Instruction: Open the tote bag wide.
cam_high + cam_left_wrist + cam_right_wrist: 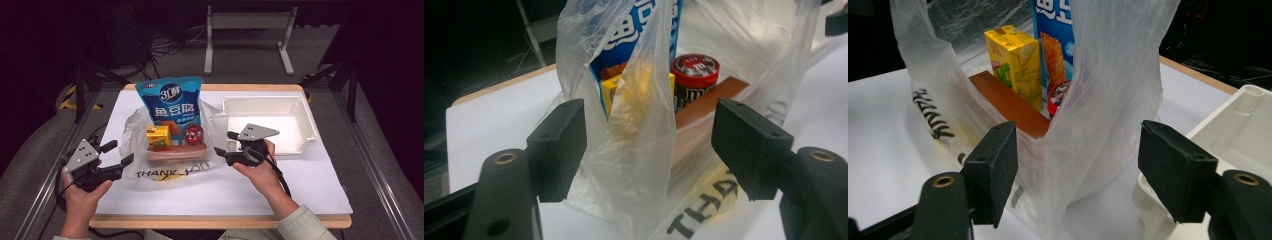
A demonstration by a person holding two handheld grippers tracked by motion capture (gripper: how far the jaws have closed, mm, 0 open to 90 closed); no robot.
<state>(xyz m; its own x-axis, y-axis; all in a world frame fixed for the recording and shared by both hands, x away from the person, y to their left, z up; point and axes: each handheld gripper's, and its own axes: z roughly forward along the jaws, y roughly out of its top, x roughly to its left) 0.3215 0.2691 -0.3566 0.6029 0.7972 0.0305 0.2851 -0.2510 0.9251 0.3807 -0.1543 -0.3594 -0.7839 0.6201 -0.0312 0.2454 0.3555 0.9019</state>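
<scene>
A clear plastic bag (132,127) printed "THANK YOU" stands on the white table cover. It holds a blue snack pouch (172,102), a yellow drink carton (158,136), a red-lidded can (193,133) and a brown bar (176,150). My left gripper (121,152) is open at the bag's left side. One loop of the bag (639,125) rises between its jaws, and neither pad presses on it. My right gripper (225,143) is open at the bag's right side, with the bag wall (1108,100) loose between its pads (998,165).
A white plastic tray (305,120) sits at the back right of the table, close beside the right gripper. The table's wooden edge (220,221) runs along the front. Behind the table are a metal stand's legs (207,45) and cables on the floor.
</scene>
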